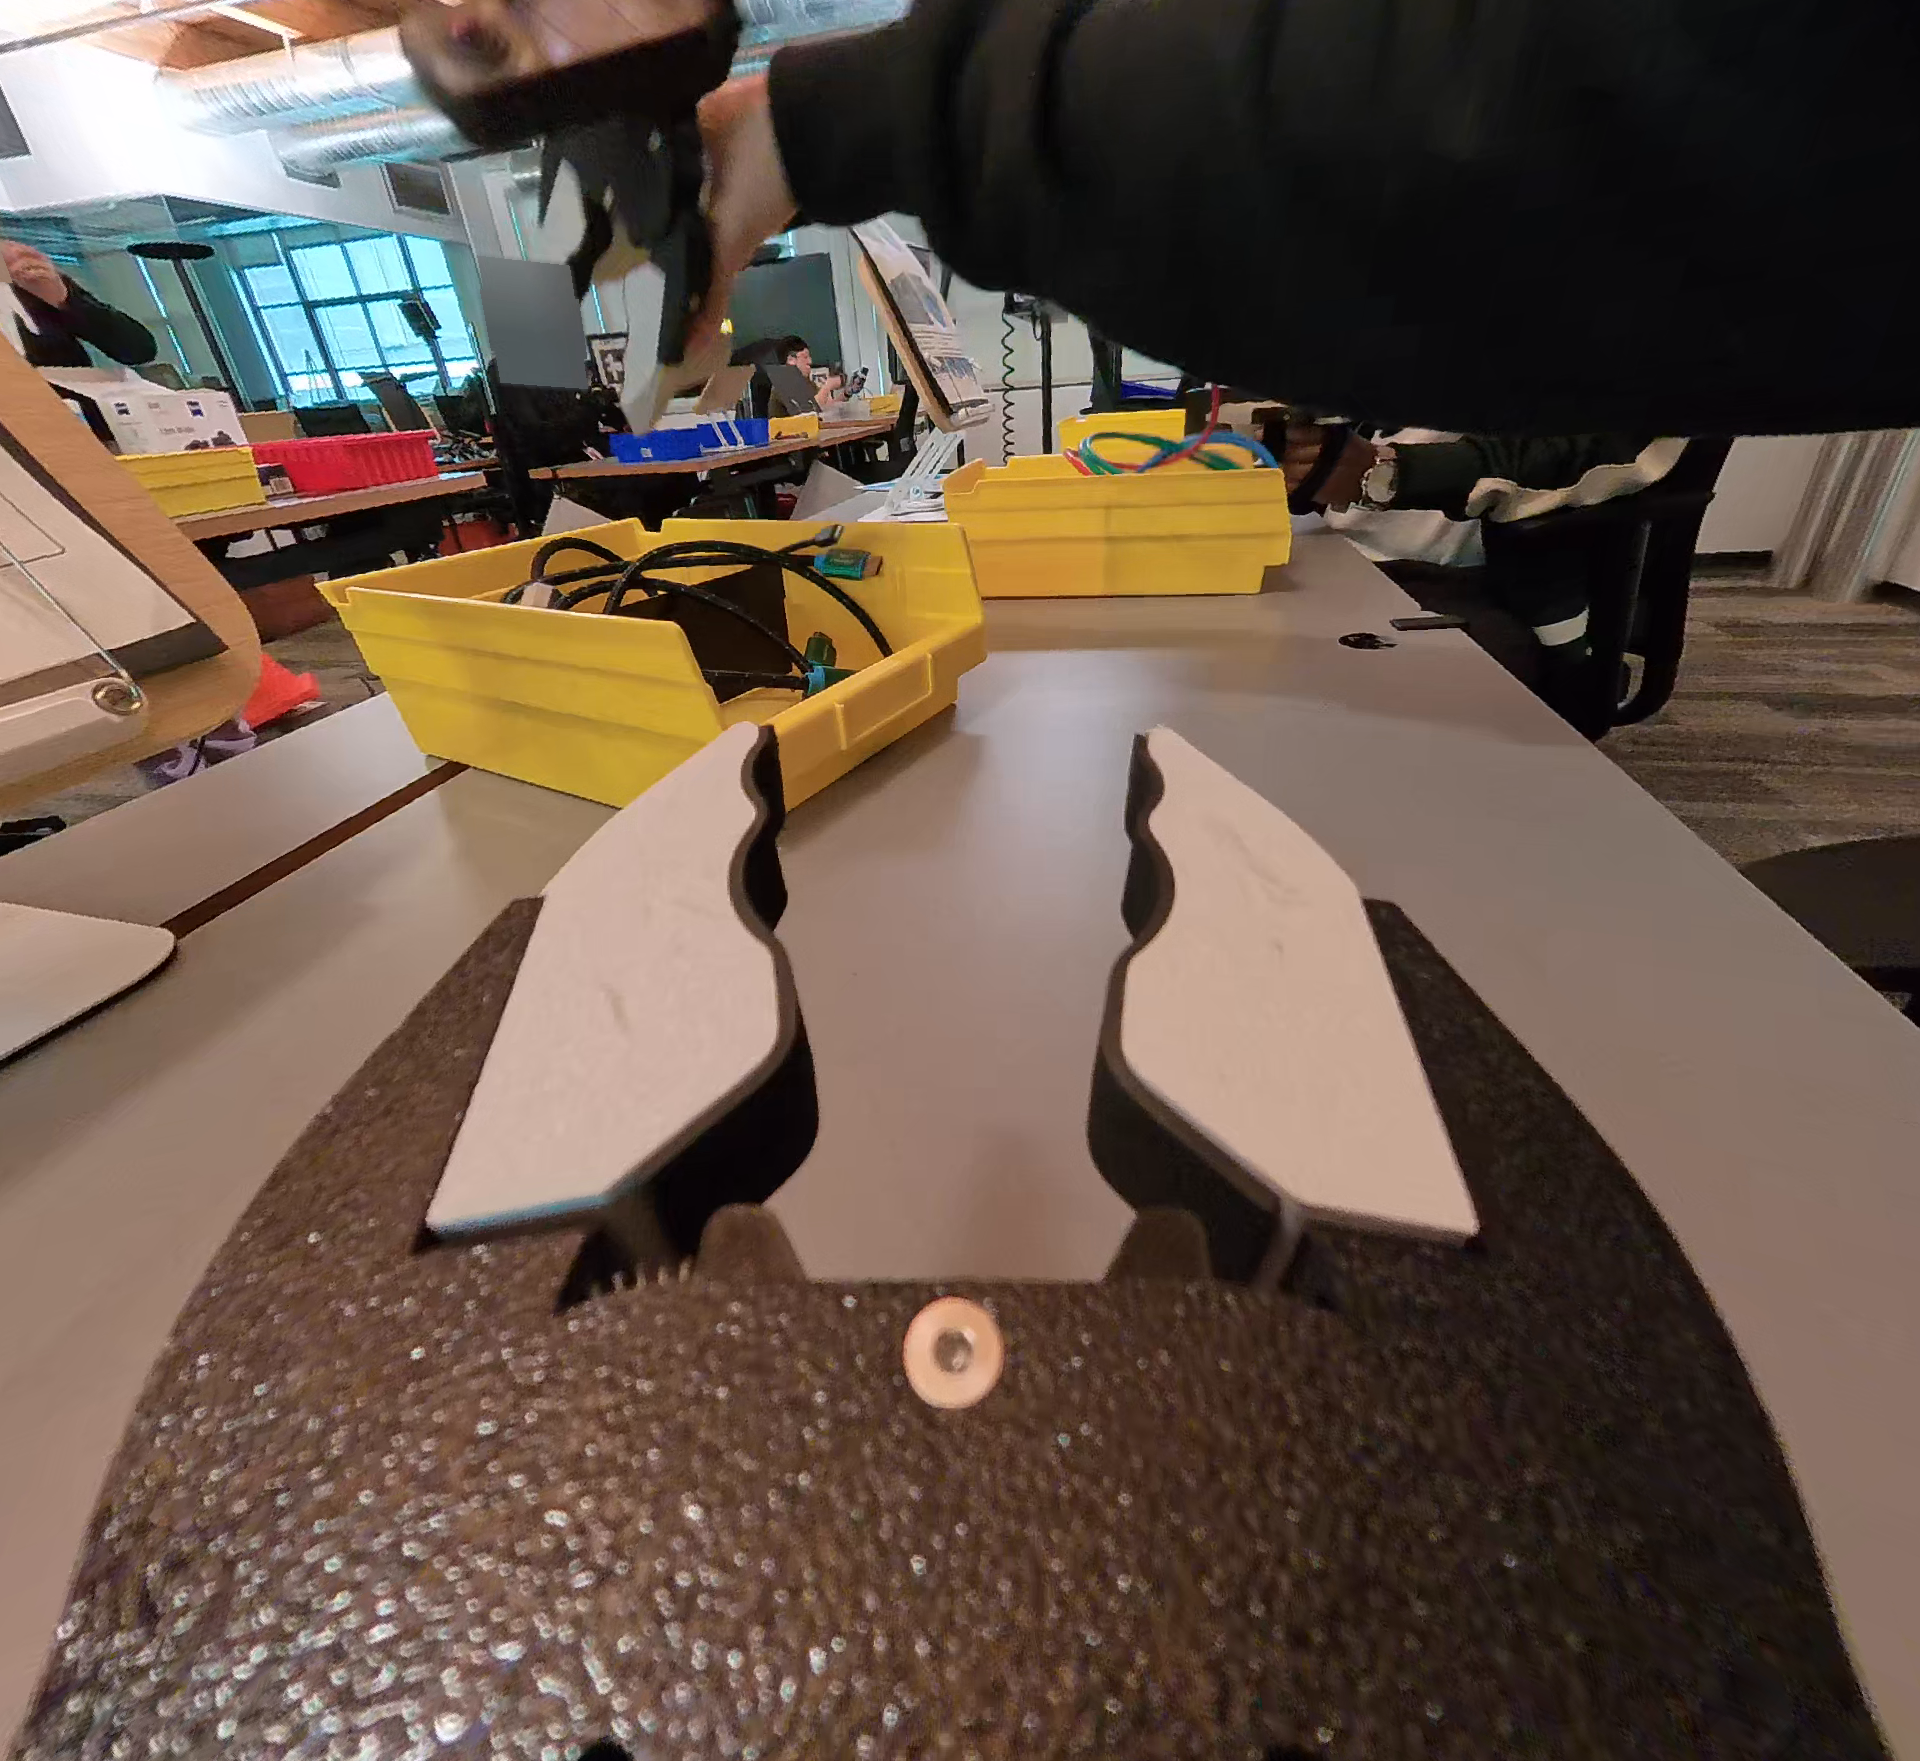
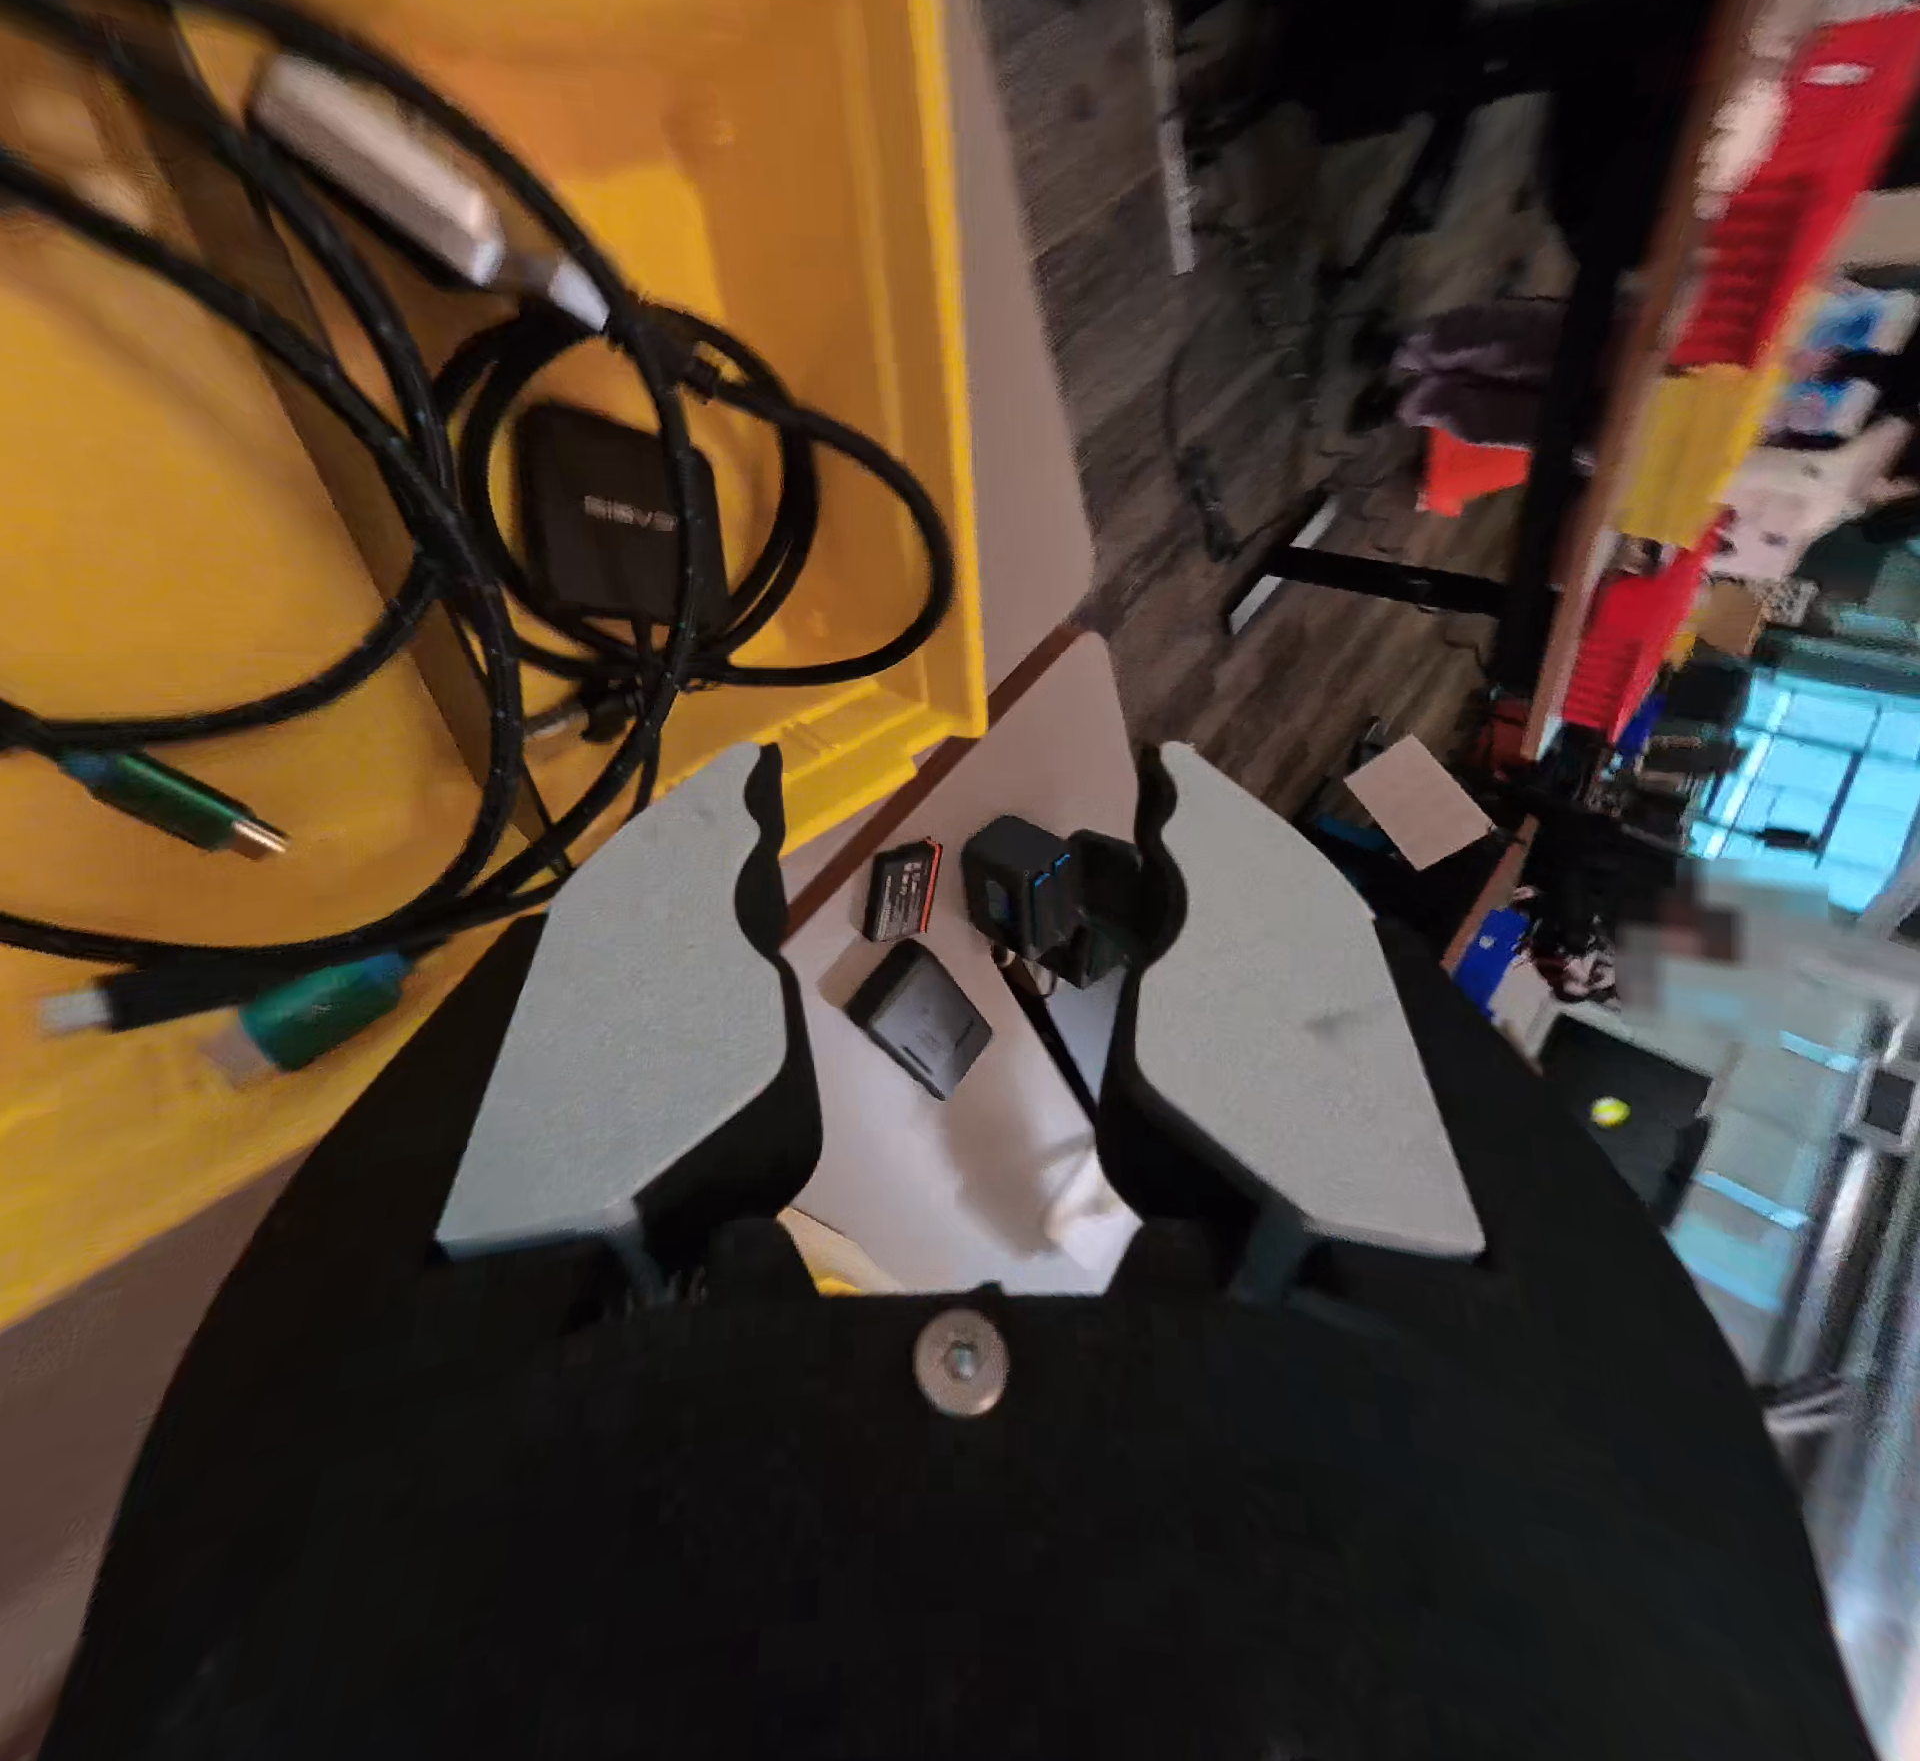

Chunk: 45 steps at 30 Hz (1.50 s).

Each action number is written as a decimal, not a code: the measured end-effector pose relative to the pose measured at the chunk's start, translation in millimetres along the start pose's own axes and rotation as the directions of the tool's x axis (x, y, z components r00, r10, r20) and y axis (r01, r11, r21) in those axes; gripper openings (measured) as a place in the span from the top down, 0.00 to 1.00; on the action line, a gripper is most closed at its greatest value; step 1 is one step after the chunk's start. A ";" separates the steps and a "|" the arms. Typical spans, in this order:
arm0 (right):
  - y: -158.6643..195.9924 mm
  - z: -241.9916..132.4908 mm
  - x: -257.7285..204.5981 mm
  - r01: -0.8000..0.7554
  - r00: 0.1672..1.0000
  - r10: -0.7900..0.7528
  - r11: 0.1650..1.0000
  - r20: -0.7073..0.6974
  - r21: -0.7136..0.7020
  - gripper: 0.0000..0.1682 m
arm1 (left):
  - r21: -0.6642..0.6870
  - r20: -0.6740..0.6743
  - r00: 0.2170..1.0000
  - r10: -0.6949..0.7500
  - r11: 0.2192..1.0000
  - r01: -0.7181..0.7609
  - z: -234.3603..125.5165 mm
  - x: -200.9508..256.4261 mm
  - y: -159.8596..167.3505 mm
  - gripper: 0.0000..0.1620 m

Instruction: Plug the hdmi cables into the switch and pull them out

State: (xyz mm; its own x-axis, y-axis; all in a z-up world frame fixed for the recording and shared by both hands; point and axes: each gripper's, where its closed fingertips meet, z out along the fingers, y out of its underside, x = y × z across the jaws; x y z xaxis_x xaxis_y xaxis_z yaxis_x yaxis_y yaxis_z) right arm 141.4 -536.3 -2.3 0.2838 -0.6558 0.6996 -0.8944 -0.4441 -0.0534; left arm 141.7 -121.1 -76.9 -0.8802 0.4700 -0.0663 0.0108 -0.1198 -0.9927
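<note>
The right gripper (image 2: 956, 776), jaws spread and empty, hangs over a yellow bin (image 2: 894, 257) holding tangled HDMI cables (image 2: 488, 631) draped across the black switch (image 2: 618, 511). The left gripper (image 1: 956, 766), also spread, waits low over the grey table (image 1: 1351, 776). The risk: looped cables could snag, dragging the switch out with them.

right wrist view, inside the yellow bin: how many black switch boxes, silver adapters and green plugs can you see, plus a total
black switch box: 1
silver adapter: 1
green plugs: 2
total: 4
</note>
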 end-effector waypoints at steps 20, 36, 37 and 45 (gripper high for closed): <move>71.4 -148.3 -269.4 -0.774 0.483 0.814 0.225 0.322 0.592 0.54 | -0.292 0.437 0.899 0.024 0.949 0.117 63.2 -44.9 41.4 0.63; 64.2 -162.4 -254.7 -0.763 0.456 0.789 0.109 0.412 0.637 0.53 | -0.481 0.713 0.690 0.124 0.803 0.353 196.2 -147.5 63.6 0.71; 65.8 -164.5 -253.3 -0.762 0.451 0.790 0.099 0.415 0.639 0.54 | -0.514 0.721 0.660 0.211 0.801 0.305 187.9 -153.4 63.6 0.84; 71.3 -181.1 -254.2 -0.784 0.469 0.784 0.158 0.407 0.600 0.59 | -0.460 0.721 0.651 0.239 0.867 0.191 112.7 -110.1 50.3 0.94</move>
State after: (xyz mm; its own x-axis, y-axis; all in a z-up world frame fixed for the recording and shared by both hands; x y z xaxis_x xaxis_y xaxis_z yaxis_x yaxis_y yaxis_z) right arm -57.1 -290.7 -54.9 -0.4275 -0.9040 -0.0034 -0.1567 0.0777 -0.9846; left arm 185.7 -277.4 -108.1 -0.9123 -0.3529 -0.2079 0.0596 0.3880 -0.9197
